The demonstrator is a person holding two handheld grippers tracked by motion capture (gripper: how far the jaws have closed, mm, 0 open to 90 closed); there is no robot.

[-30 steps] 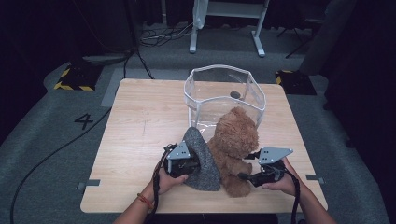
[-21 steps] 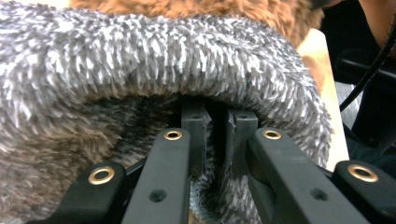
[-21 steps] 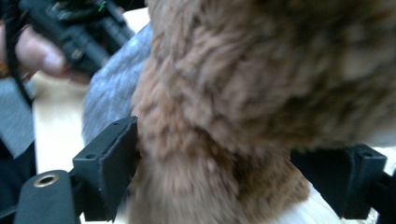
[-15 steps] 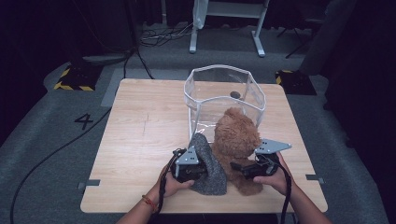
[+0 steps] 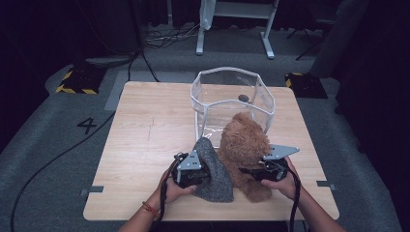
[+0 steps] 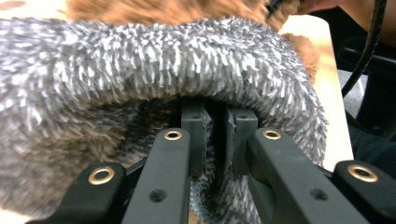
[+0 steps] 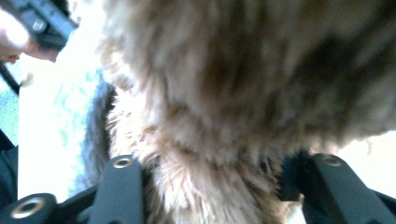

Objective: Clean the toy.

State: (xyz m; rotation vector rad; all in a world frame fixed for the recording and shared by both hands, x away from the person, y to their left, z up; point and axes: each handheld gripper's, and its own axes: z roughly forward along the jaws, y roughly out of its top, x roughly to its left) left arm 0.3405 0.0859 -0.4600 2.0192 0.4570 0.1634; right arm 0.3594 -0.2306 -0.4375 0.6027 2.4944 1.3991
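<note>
A brown teddy bear [image 5: 244,140] sits upright near the table's front edge, just in front of a clear plastic container. A grey fuzzy cloth [image 5: 215,176] leans against its left side. My left gripper [image 5: 205,174] is shut on the hem of that cloth [image 6: 116,79], with its jaws [image 6: 215,135] pinching the fabric. My right gripper [image 5: 249,172] is at the bear's lower right side. Its jaws have just been closing, with the bear's fur [image 7: 233,93] between them and pressed on both sides [image 7: 224,177].
The clear container [image 5: 263,104] stands open-topped behind the bear, with a small dark object [image 5: 243,98] inside. Bare wooden table [image 5: 145,121] lies to the left. Black cables trail from both grippers toward the person's forearms at the front edge.
The right gripper has edged slightly in against the bear's side. The left gripper and the grey cloth stay where they were, and the bear has barely shifted.
</note>
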